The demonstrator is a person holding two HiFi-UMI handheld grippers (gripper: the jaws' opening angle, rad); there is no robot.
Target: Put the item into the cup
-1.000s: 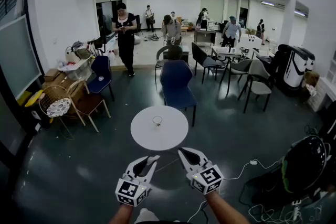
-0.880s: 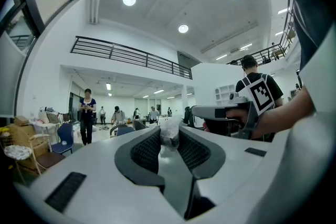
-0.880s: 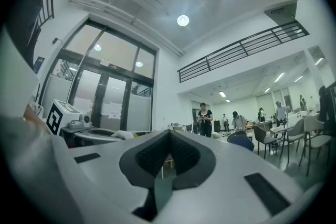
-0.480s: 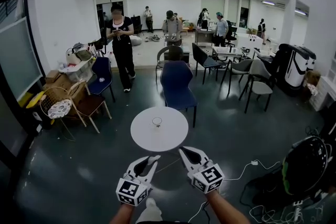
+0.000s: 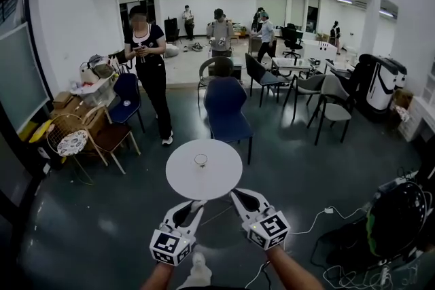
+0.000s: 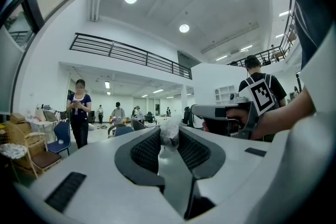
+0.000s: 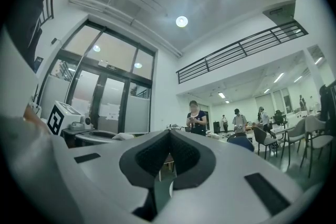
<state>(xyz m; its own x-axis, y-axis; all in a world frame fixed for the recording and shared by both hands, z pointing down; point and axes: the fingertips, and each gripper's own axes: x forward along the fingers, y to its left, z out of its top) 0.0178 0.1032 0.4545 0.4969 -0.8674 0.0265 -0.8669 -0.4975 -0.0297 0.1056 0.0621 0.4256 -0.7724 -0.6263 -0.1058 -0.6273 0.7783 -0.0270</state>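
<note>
A small glass cup [image 5: 200,160] stands near the middle of a round white table [image 5: 221,180] ahead of me. My left gripper [image 5: 198,204] hovers short of the table's near edge, shut on a small crumpled whitish item [image 6: 169,131] pinched between its black pads [image 6: 144,149]. My right gripper [image 5: 235,195] is beside it, a little to the right, jaws shut with nothing between them [image 7: 169,132]. In the left gripper view the right gripper [image 6: 218,113] shows at the right with its marker cube.
A blue chair [image 5: 226,109] stands just behind the table. A person in black [image 5: 151,71] stands at the left rear, close to the table. Wooden chairs and clutter [image 5: 88,129] line the left wall. Cables [image 5: 319,217] and a dark machine [image 5: 397,214] lie at the right.
The person in black has walked nearer to the table. Both grippers keep about the same place and the left one keeps its hold on the item.
</note>
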